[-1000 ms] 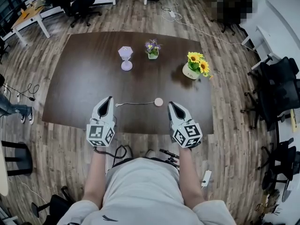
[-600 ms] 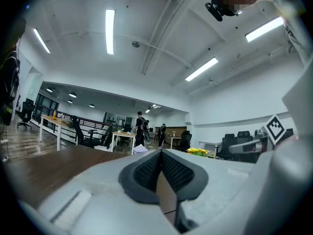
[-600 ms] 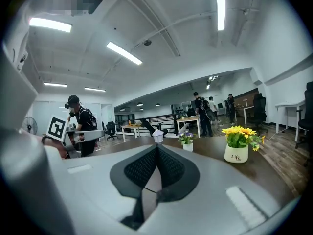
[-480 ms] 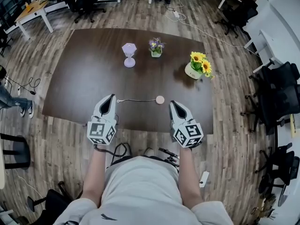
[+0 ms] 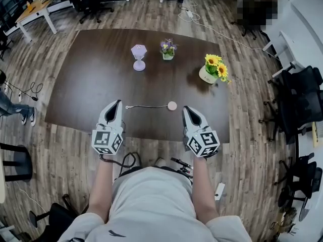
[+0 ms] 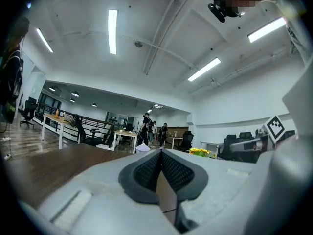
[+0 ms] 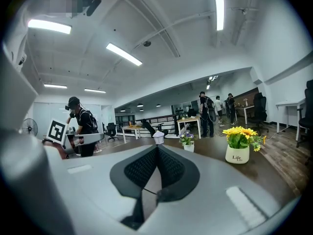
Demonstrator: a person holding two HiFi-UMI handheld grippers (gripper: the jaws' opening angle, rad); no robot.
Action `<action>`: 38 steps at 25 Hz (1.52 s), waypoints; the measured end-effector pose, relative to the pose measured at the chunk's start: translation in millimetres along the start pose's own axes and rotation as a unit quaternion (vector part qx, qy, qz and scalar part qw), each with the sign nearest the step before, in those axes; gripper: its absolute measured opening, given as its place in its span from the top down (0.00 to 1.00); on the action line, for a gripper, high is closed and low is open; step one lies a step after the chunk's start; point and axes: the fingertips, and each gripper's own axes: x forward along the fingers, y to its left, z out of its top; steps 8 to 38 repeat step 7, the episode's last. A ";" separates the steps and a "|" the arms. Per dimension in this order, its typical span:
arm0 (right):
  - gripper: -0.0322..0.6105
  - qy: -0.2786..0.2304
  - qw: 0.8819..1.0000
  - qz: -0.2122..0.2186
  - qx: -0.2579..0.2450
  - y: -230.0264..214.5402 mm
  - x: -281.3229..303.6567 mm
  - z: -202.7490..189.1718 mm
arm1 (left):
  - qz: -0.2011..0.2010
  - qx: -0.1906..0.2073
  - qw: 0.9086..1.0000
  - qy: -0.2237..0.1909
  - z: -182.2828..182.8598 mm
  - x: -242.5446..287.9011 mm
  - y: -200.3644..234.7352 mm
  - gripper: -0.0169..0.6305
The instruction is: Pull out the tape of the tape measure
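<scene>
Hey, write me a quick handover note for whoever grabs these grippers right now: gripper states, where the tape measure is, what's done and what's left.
Left hand-held gripper: shut, empty, at the near edge of the table, just short of the tape's free end.
Right hand-held gripper: shut, empty, at the near edge, right of the case.
Tape measure: round pink case near the front of the table, tape drawn out leftward, lying flat.
Done: tape appears pulled out and let go.
Left: probably nothing, unless more length is wanted.

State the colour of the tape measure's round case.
The case is pale pink, clearest in the head view.
</scene>
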 end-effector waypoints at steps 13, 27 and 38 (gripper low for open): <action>0.95 -0.001 1.000 0.000 0.006 -2.2 3.8 1.5 | 0.002 0.005 1.000 0.007 -3.9 2.8 3.0 0.96; 0.95 -0.001 1.000 0.000 0.006 -2.2 3.8 1.5 | 0.002 0.005 1.000 0.007 -3.9 2.8 3.0 0.96; 0.95 -0.001 1.000 0.000 0.006 -2.2 3.8 1.5 | 0.002 0.005 1.000 0.007 -3.9 2.8 3.0 0.96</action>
